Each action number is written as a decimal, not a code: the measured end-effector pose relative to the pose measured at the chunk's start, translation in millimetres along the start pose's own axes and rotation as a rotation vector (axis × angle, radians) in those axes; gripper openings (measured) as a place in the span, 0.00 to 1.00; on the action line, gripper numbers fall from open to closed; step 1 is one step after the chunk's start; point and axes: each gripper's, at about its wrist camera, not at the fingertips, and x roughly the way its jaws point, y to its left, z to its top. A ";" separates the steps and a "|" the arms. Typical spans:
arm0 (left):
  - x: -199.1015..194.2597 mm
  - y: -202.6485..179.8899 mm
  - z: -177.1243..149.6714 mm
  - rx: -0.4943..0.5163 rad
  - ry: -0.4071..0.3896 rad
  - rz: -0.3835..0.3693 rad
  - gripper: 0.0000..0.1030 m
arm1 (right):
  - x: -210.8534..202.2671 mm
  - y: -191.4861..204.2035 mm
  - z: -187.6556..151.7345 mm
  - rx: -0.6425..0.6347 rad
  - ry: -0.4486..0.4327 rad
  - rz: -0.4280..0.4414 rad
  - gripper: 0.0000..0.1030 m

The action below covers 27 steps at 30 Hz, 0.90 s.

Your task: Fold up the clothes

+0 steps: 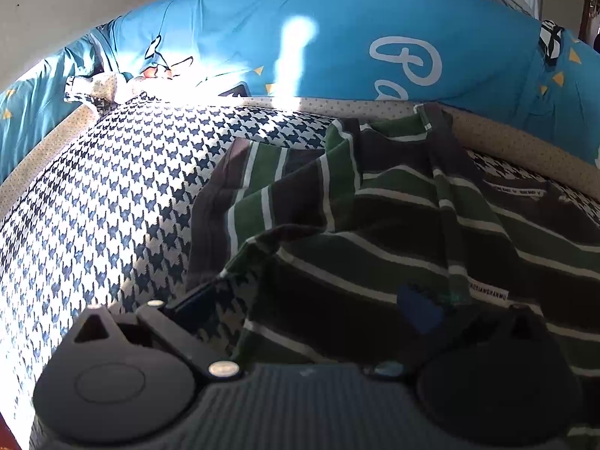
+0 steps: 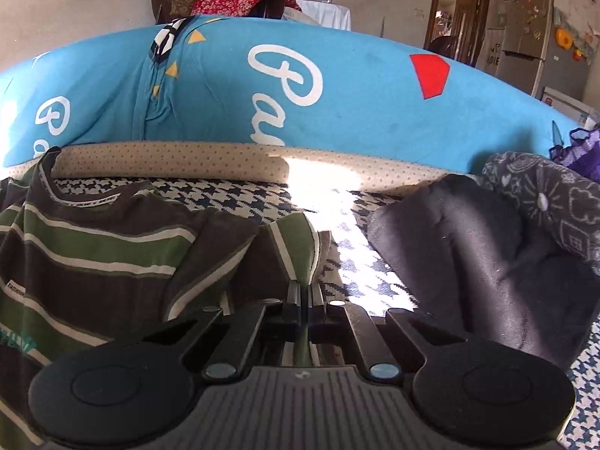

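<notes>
Two views, left wrist first. My left gripper (image 1: 311, 296) stands with its jaws spread wide; the striped shirt (image 1: 375, 217) drapes over the right finger, its hem lying between the jaws, nothing pinched. Shirt fills the frame from 12 to 4 o'clock on the houndstooth cover (image 1: 112, 195); blue bolster (image 1: 337, 37) at 12.

Right wrist: my right gripper (image 2: 304, 292) is clamped tight on the shirt's green sleeve (image 2: 292, 247), dead centre. Shirt body at 9 o'clock. Dark garment (image 2: 468, 262) at 3 o'clock, apart from the sleeve.
</notes>
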 end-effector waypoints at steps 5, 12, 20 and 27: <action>-2.6 4.5 3.3 -0.016 -0.004 -0.009 1.00 | -17.0 -22.1 4.3 0.037 -0.033 -0.124 0.03; -4.5 13.4 4.7 -0.034 -0.003 0.002 1.00 | -8.1 -47.8 -5.0 0.053 0.022 -0.238 0.03; 0.6 39.3 12.6 -0.079 -0.007 0.054 1.00 | -25.1 -52.0 0.5 0.071 -0.010 -0.191 0.09; 8.2 67.0 17.6 -0.150 0.005 0.083 1.00 | -29.2 -28.6 -1.9 0.063 0.025 -0.082 0.20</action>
